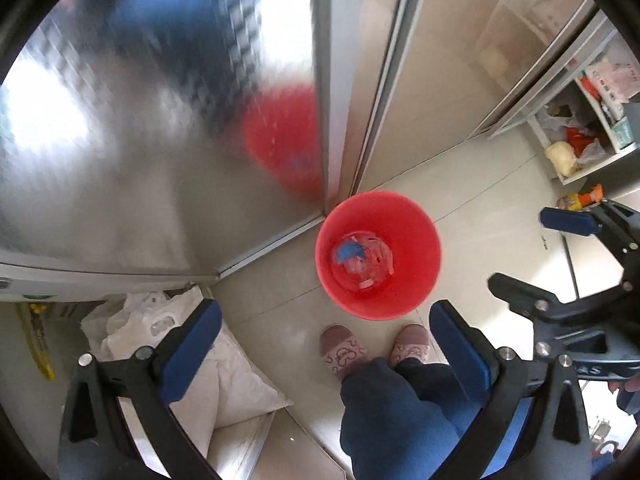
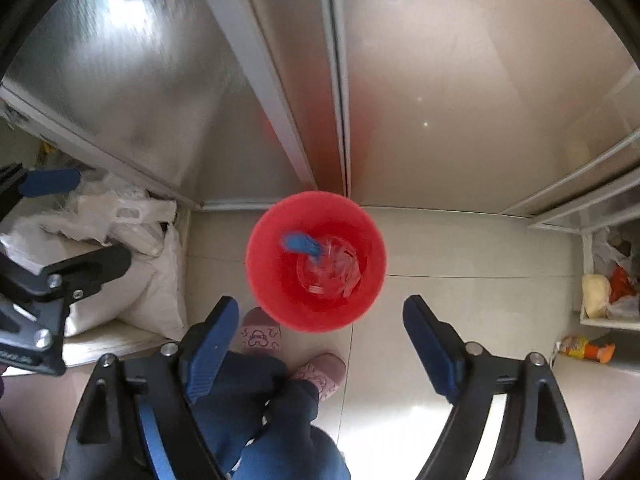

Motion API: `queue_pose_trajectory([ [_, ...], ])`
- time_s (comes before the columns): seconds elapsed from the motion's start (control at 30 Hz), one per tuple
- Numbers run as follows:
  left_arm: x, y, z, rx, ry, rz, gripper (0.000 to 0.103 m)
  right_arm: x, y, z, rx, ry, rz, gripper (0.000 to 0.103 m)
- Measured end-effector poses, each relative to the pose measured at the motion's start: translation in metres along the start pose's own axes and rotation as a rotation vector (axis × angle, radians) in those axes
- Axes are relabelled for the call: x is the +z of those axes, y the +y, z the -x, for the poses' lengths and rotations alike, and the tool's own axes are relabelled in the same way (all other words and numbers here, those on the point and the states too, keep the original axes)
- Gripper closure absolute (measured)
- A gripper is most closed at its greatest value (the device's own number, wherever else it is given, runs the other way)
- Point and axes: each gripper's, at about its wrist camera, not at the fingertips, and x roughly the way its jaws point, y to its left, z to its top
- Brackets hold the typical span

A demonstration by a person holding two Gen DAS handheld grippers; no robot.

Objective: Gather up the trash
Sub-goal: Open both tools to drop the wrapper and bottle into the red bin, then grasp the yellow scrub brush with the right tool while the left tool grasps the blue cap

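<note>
While both sets of fingers hang spread and empty, the left gripper (image 1: 324, 344) and right gripper (image 2: 320, 344) point down over the red bin (image 2: 366, 236), which stands on the floor just ahead of the person's slippers (image 2: 326, 372). A clear plastic bottle with a blue label (image 2: 330, 266) lies inside it. To do this step well, I judge, lift both straight clear of the rim, then turn to other litter. Beyond lie pale floor tiles (image 2: 460, 248), white sacks (image 2: 132, 300), metal sliding doors (image 2: 460, 100) and a cluttered shelf (image 1: 576, 140).
</note>
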Motion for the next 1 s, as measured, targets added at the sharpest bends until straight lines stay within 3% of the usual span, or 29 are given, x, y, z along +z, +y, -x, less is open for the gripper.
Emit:
queue_pose_trajectory([
  [0.33, 0.018, 0.005, 0.148, -0.032, -0.076, 0.029, 0.000, 0.018, 0.003, 0.146, 0.002, -0.076, -0.030, 0.012],
  [0.43, 0.028, 0.010, 0.195, -0.022, -0.113, 0.033, 0.000, 0.030, 0.015, 0.185, -0.030, -0.125, 0.004, 0.012],
  [0.6, 0.042, 0.022, 0.264, 0.000, -0.194, 0.071, 0.000, 0.054, 0.027, 0.245, -0.009, -0.215, 0.038, 0.005],
  [0.83, 0.058, 0.051, 0.329, 0.065, -0.282, 0.140, 0.000, 0.094, 0.050, 0.281, 0.002, -0.289, 0.121, 0.002],
  [1.0, 0.063, 0.089, 0.365, 0.103, -0.304, 0.219, 0.000, 0.126, 0.076, 0.297, 0.064, -0.287, 0.180, 0.001],
])
